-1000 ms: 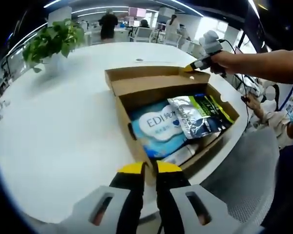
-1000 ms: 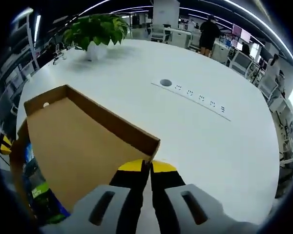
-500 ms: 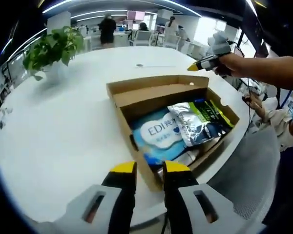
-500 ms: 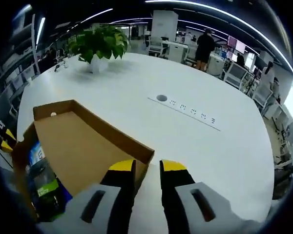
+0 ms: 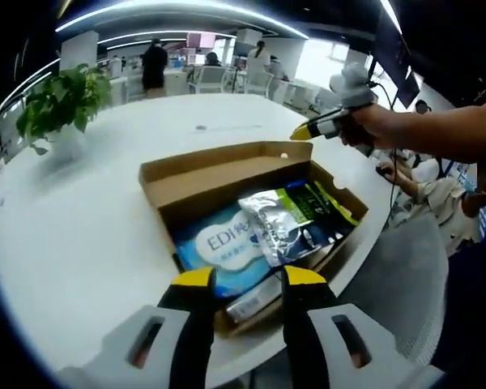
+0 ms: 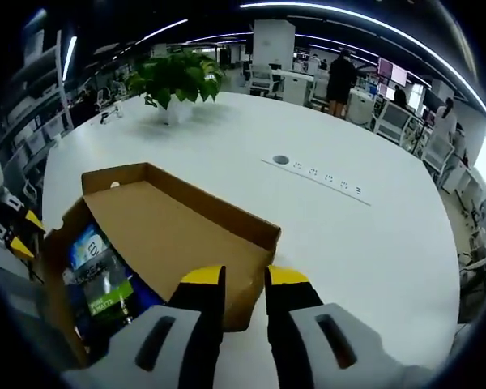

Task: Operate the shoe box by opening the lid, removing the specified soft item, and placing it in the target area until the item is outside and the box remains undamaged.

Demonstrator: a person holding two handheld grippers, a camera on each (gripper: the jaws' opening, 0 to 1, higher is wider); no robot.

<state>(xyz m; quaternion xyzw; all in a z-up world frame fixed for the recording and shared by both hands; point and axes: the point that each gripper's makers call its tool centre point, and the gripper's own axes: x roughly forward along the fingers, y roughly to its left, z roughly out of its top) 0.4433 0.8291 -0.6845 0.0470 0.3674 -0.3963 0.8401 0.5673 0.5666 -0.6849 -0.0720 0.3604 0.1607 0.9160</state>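
Observation:
An open cardboard shoe box (image 5: 345,194) lies on the white table, its lid (image 5: 227,166) folded flat behind it. Inside are a blue soft pack (image 5: 224,245) printed "EDI" and a silver, green and black pouch (image 5: 296,220) leaning over it. My left gripper (image 5: 249,279) is open, just short of the box's near wall. My right gripper (image 6: 245,277) is open above the lid's (image 6: 178,235) outer corner, holding nothing. From the left gripper view, the right gripper (image 5: 312,130) hovers past the box's far right corner in a person's hand. The left gripper (image 6: 20,235) shows beyond the pouch (image 6: 101,279).
A potted plant (image 5: 53,109) (image 6: 178,77) stands far back on the round table. A socket strip (image 6: 320,174) is set into the tabletop (image 6: 373,243) beyond the lid. A grey chair (image 5: 405,275) and a seated person (image 5: 437,198) are by the table's edge.
The left gripper let go of the box's front wall and the right gripper let go of the lid's edge. Both opened and drew back. The lid stays folded open.

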